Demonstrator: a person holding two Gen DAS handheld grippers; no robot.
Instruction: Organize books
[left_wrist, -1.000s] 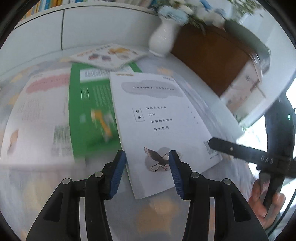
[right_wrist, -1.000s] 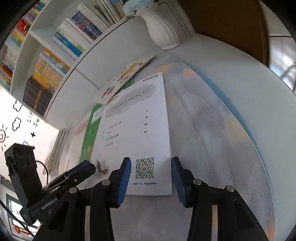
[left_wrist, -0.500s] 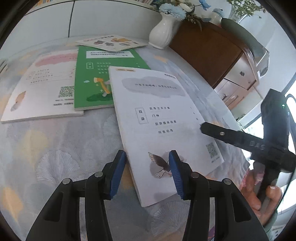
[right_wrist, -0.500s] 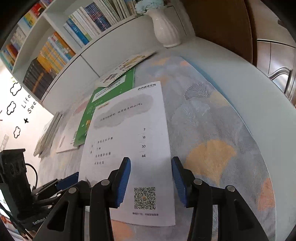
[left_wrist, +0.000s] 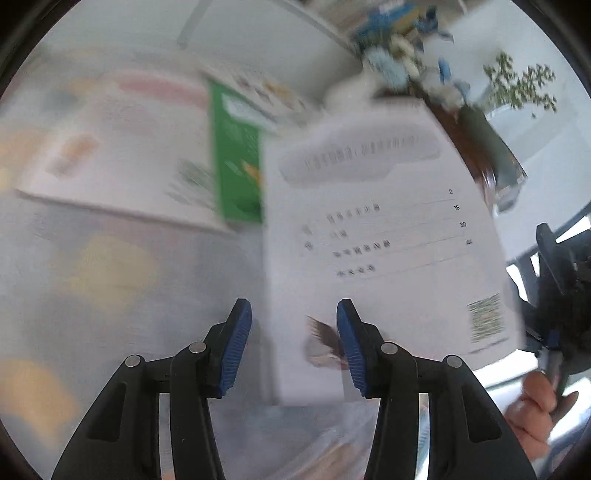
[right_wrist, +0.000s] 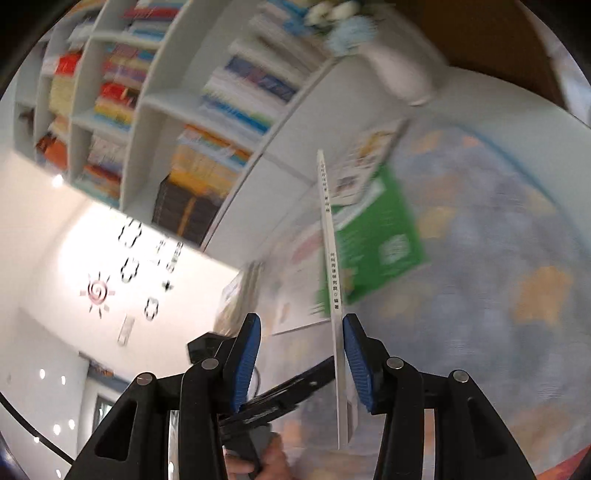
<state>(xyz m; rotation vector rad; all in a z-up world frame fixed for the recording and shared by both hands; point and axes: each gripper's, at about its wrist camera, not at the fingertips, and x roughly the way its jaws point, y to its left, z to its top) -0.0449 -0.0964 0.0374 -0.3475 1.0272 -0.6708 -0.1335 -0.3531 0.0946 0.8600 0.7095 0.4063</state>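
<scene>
A thin white book (left_wrist: 388, 240) with a contents page and a QR code is raised off the patterned tablecloth (left_wrist: 110, 295) and tilted up. In the right wrist view it shows edge-on, its spine (right_wrist: 330, 258) upright and lying against the right finger's blue pad. My right gripper (right_wrist: 301, 363) is open, and its left pad stands well clear of the book. My left gripper (left_wrist: 293, 347) is open too, with the book's lower left corner in front of it, face-on and unpinched. A green book (left_wrist: 236, 170), a pink-and-white book (left_wrist: 110, 140) and a picture book (left_wrist: 266, 92) lie flat behind.
A white vase (right_wrist: 402, 81) of flowers stands at the back by a brown cabinet (left_wrist: 476, 147). A full bookshelf (right_wrist: 166, 110) rises beyond the table's far edge. A small stack of books (right_wrist: 240, 291) lies at the table's left. A person's hand (left_wrist: 532, 406) shows low right.
The white book has gone from lying flat on the cloth to raised and standing nearly on edge. The right gripper has risen and now sees it edge-on. Both views have swung and blurred.
</scene>
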